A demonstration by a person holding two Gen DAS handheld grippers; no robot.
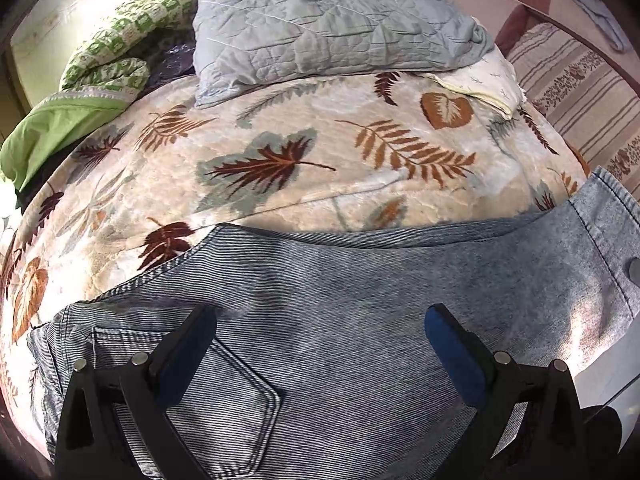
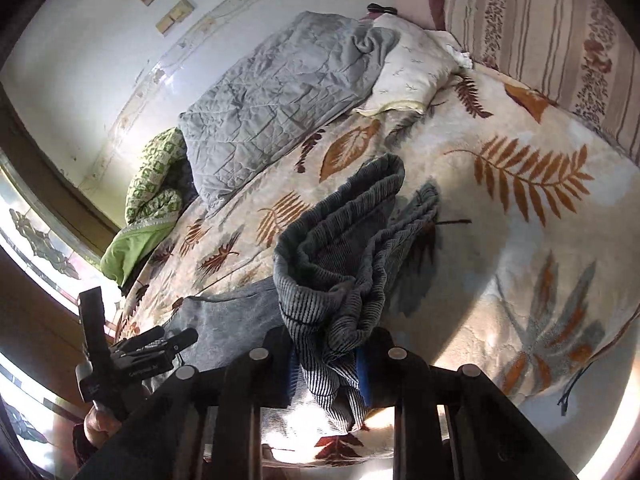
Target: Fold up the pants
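Note:
Pale blue denim pants (image 1: 360,272) lie spread on the leaf-patterned bedspread (image 1: 280,140), with a back pocket (image 1: 240,392) facing up at the near end. My left gripper (image 1: 320,314) hovers just above them, jaws wide open, nothing between the blue pads (image 1: 452,344). In the right wrist view my right gripper (image 2: 326,356) is shut on a bunched fold of the pants (image 2: 340,248), which rises in a rumpled loop above the bedspread (image 2: 520,240). The left gripper (image 2: 160,344), held by a hand (image 2: 100,424), shows at the lower left over the flat part of the pants (image 2: 232,320).
A grey quilted blanket (image 1: 320,20) and a white pillow (image 1: 480,76) lie at the head of the bed. A green patterned quilt (image 1: 120,40) is heaped at the far left. A striped cushion (image 1: 580,80) borders the right side. A wall and window (image 2: 40,240) stand beyond.

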